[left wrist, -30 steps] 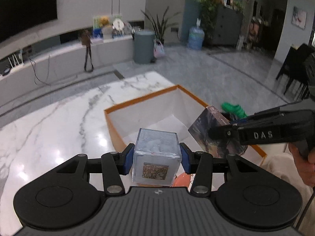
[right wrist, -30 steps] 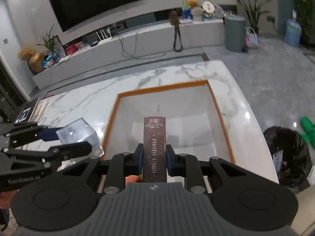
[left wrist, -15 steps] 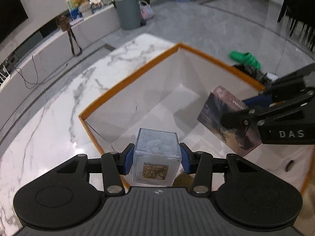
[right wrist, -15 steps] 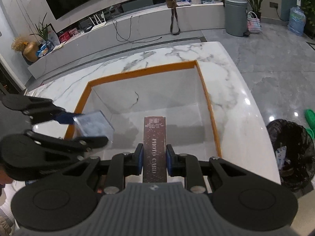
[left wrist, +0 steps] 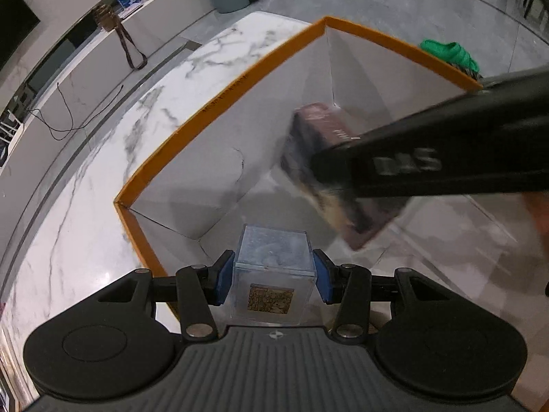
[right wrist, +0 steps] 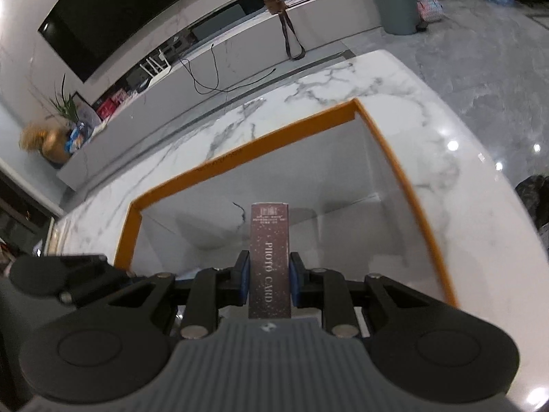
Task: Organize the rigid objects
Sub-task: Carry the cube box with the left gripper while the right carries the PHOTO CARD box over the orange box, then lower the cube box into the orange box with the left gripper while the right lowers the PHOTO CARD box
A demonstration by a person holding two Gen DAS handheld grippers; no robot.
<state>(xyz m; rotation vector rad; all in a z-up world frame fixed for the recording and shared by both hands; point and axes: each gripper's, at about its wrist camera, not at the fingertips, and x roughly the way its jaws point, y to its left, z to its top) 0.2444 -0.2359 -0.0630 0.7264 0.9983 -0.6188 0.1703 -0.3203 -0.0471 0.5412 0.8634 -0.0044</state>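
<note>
Both grippers' loads, cube [left wrist: 272, 267] and card box [right wrist: 270, 261], between pads

Box [right wrist: 405, 178] on table [right wrist: 446, 158]

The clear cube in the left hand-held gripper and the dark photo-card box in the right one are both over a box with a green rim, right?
Not quite: the rim is orange, as the right wrist view shows. The rest holds: the left hand-held gripper grips the clear cube, the right hand-held gripper the photo-card box.
</note>
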